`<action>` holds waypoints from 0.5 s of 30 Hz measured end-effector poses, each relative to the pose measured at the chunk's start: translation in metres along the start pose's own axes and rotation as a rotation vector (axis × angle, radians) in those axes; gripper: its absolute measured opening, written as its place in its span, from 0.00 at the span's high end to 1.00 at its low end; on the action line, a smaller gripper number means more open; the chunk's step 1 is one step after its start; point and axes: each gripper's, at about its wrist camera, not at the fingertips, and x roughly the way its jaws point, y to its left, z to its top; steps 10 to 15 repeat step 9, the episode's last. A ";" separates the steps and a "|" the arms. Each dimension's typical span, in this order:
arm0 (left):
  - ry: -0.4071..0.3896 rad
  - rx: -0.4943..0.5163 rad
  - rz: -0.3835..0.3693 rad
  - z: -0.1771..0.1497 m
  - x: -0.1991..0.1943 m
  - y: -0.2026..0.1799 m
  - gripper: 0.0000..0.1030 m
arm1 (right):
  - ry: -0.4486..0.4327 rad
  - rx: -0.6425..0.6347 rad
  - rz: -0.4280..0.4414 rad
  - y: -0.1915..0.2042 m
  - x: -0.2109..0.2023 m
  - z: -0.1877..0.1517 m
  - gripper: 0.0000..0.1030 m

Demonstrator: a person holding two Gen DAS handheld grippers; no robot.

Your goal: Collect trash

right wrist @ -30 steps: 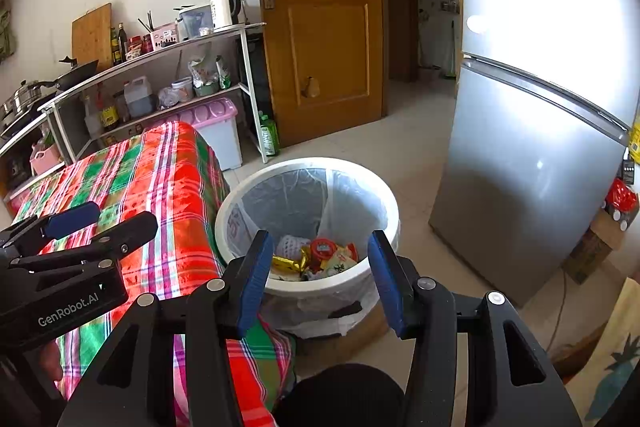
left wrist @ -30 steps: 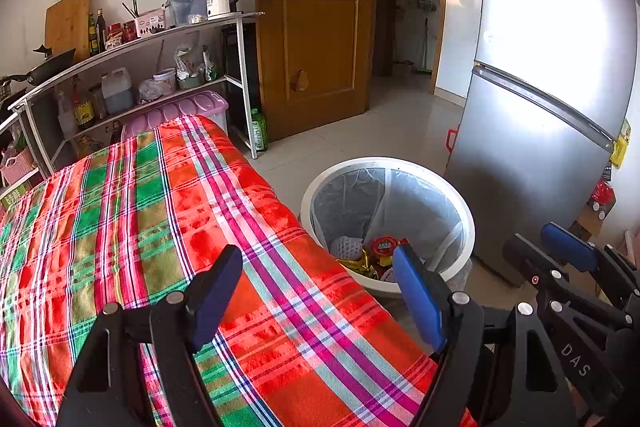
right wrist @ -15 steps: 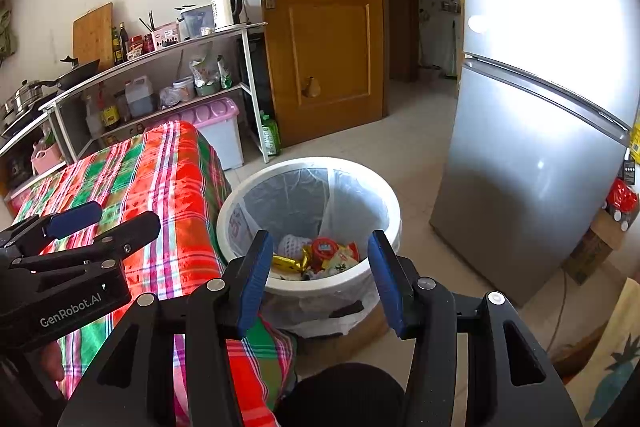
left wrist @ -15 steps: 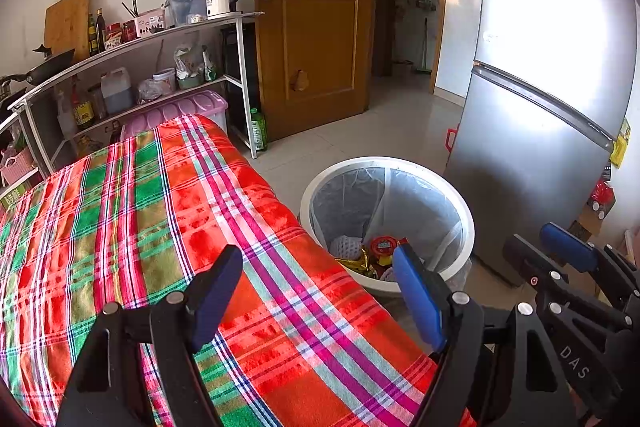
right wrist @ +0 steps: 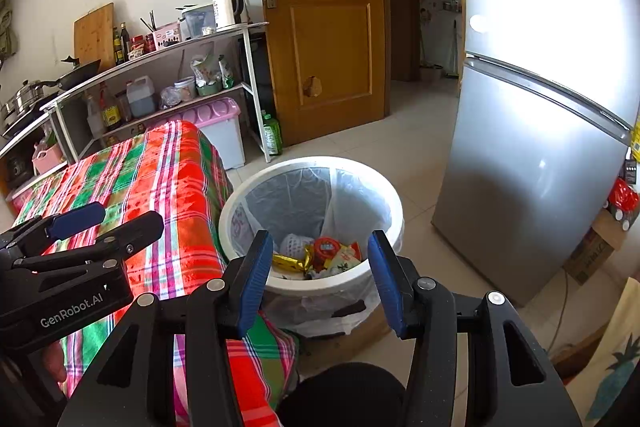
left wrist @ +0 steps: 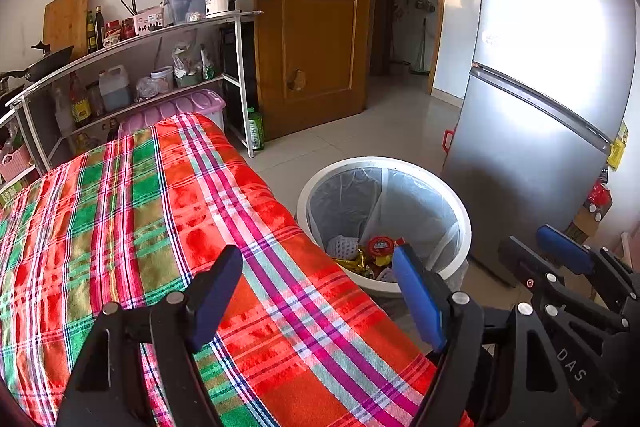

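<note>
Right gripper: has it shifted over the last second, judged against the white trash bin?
No. The right gripper frames the white plastic-lined trash bin just as before, open and empty, bin rim at the same spot between its fingers.

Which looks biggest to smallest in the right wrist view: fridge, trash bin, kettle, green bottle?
1. fridge
2. trash bin
3. kettle and green bottle: they look alike, and both stand far off, so I won't rank them.

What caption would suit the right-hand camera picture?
Open, empty right gripper poised over a lined white trash bin holding wrappers, beside a plaid-covered table.
</note>
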 end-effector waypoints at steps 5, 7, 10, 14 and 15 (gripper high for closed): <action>0.002 0.000 -0.004 0.000 0.001 -0.001 0.23 | -0.001 -0.001 0.000 0.000 0.000 0.000 0.51; 0.003 0.000 -0.007 0.000 0.001 -0.001 0.23 | -0.001 0.000 -0.001 0.000 0.000 0.000 0.51; 0.003 0.001 -0.005 0.000 0.001 -0.001 0.23 | -0.001 0.000 0.001 0.000 0.000 0.000 0.51; 0.003 0.001 -0.005 0.000 0.001 -0.001 0.23 | -0.001 0.000 0.001 0.000 0.000 0.000 0.51; 0.003 0.001 -0.005 0.000 0.001 -0.001 0.23 | -0.001 0.000 0.001 0.000 0.000 0.000 0.51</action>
